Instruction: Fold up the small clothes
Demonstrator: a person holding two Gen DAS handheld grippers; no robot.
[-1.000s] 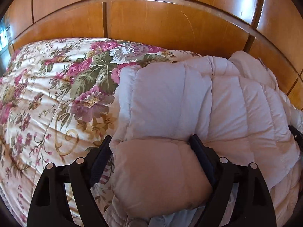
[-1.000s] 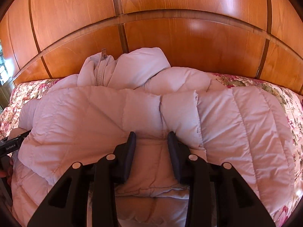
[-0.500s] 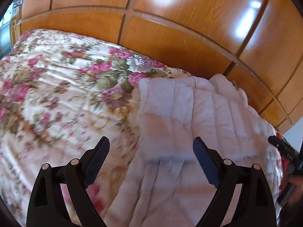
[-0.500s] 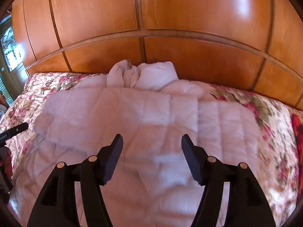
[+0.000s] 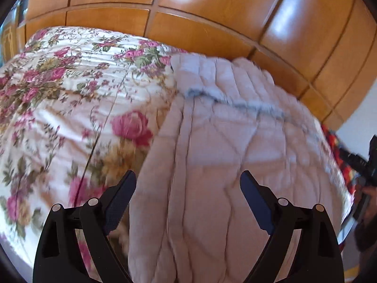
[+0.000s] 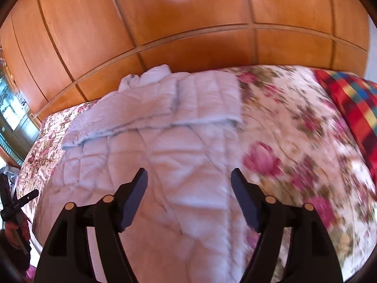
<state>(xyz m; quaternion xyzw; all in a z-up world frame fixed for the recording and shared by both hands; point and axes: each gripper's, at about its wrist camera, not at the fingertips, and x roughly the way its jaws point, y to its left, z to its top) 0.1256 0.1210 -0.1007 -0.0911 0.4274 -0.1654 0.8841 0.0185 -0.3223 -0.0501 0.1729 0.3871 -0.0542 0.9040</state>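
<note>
A pale pink quilted puffer jacket (image 5: 223, 141) lies flat on a floral bedspread (image 5: 70, 108), its sleeves folded across its upper part. It also shows in the right wrist view (image 6: 169, 146), with its collar (image 6: 150, 75) bunched toward the wooden wall. My left gripper (image 5: 188, 188) is open and empty, raised above the jacket's left lower part. My right gripper (image 6: 189, 186) is open and empty, raised above the jacket's right lower part. The right gripper also shows at the right edge of the left wrist view (image 5: 362, 165), and the left gripper at the left edge of the right wrist view (image 6: 14, 202).
A wooden panelled wall (image 6: 188, 23) stands right behind the bed. A red plaid blanket (image 6: 348, 99) lies at the bed's right end. The floral bedspread (image 6: 294, 129) spreads on both sides of the jacket. A window (image 6: 9, 108) is at far left.
Both grippers let go of the jacket, opened wide and pulled back and up from it. The folded sleeves now lie across the jacket.
</note>
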